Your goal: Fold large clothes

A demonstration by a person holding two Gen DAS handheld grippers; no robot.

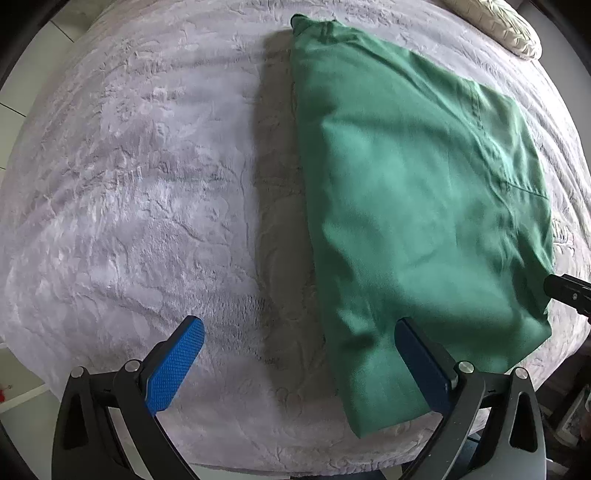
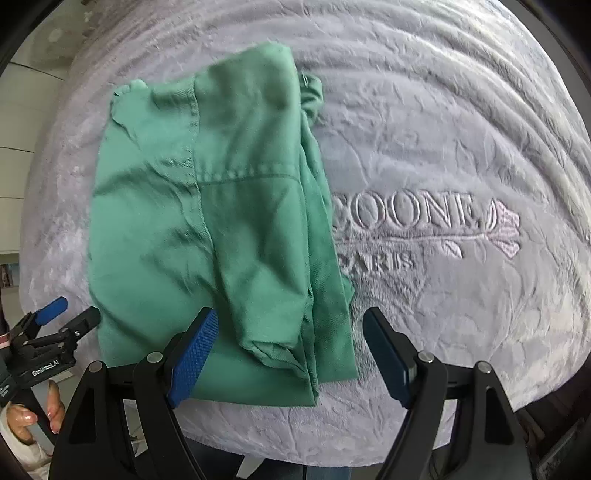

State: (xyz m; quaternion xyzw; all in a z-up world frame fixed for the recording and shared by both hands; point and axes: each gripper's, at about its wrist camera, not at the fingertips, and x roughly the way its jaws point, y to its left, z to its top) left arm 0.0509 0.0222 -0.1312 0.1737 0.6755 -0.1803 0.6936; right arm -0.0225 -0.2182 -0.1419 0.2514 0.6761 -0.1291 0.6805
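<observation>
A green garment [image 1: 406, 206] lies folded into a long panel on the grey plush bedspread [image 1: 147, 184]. It also shows in the right wrist view [image 2: 221, 221], with a seam and folded layers on top. My left gripper [image 1: 299, 332] is open and empty, above the garment's near left edge; its right finger overlaps the cloth. My right gripper [image 2: 290, 325] is open and empty, over the garment's near right corner. The left gripper also shows at the left edge of the right wrist view [image 2: 70, 312], open. The tip of the right gripper shows at the right edge of the left wrist view [image 1: 569, 291].
The bedspread [image 2: 461, 147] carries embossed lettering [image 2: 413, 214] right of the garment. A cream pillow [image 1: 498, 26] lies at the far right corner of the bed. The bed's near edge runs just below both grippers. A hand [image 2: 33, 413] holds the left gripper's handle.
</observation>
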